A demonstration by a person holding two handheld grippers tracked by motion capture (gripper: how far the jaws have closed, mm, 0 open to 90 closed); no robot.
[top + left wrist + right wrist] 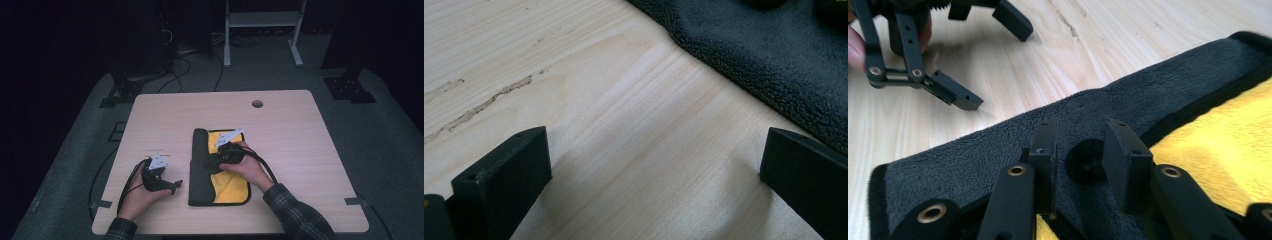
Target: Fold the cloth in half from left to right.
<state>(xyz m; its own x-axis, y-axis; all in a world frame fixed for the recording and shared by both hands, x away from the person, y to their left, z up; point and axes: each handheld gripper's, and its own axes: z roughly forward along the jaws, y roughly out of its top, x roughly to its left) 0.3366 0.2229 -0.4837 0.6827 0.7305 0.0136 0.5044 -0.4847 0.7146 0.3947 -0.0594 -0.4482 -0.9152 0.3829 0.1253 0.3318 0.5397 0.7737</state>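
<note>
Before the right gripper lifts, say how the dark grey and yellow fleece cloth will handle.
The dark grey and yellow fleece cloth will likely go floppy: it lies folded flat. Its fuzzy pile should grip well. The right gripper, jaws partly closed over the fold, would probably lift only the top layer.

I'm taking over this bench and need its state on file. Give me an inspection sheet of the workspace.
Surface: light wooden table, grommet hole near far edge.
Job's things: folded yellow towel with dark grey fleece side, lying flat.
Clutter: nothing seen.
Grippers: left tool open above bare wood; right tool partly closed around a pinch of the grey fleece.
Cables: one trailing from each tool; more on the floor behind.
Surroundings: dark room, white metal frame.
</note>
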